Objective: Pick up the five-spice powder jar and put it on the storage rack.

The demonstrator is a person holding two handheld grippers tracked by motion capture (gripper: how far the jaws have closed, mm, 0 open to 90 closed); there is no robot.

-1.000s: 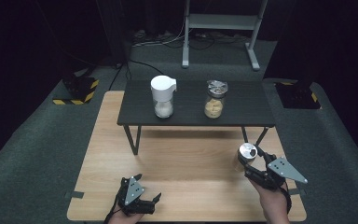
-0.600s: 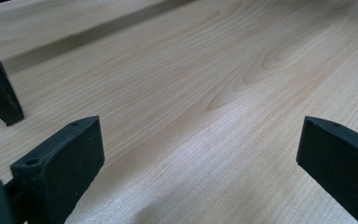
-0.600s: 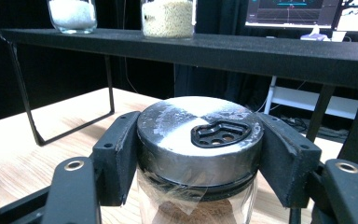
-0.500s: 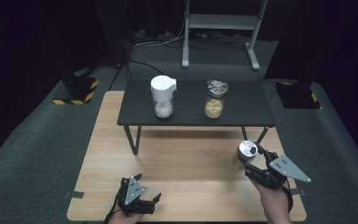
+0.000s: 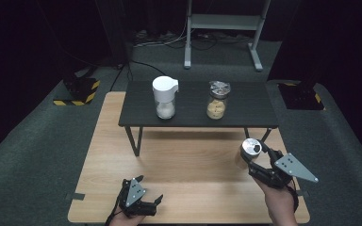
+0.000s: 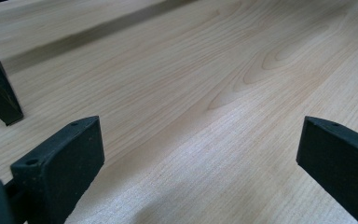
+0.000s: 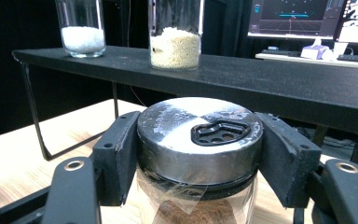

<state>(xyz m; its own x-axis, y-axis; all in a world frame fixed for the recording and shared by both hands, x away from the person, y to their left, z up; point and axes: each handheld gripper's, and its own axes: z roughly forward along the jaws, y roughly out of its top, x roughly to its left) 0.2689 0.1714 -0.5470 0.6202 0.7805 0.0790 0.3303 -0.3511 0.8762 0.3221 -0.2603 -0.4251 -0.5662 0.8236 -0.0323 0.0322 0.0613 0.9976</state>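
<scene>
Now right tongs [image 7: 200, 154] clamp shaker jar [image 7: 199, 140] lid; left tongs [image 6: 200, 154] agape, empty.

In the right gripper view, the lower part of the held shaker jar [image 7: 200, 196] is cut off by the bottom edge, and its brown contents cannot be identified. The tops of the two jars [image 7: 175, 35] on the black shelf [image 7: 270, 81] are cut off by the top edge. In the high view, the person's forearms are cut off at the bottom edge.
</scene>
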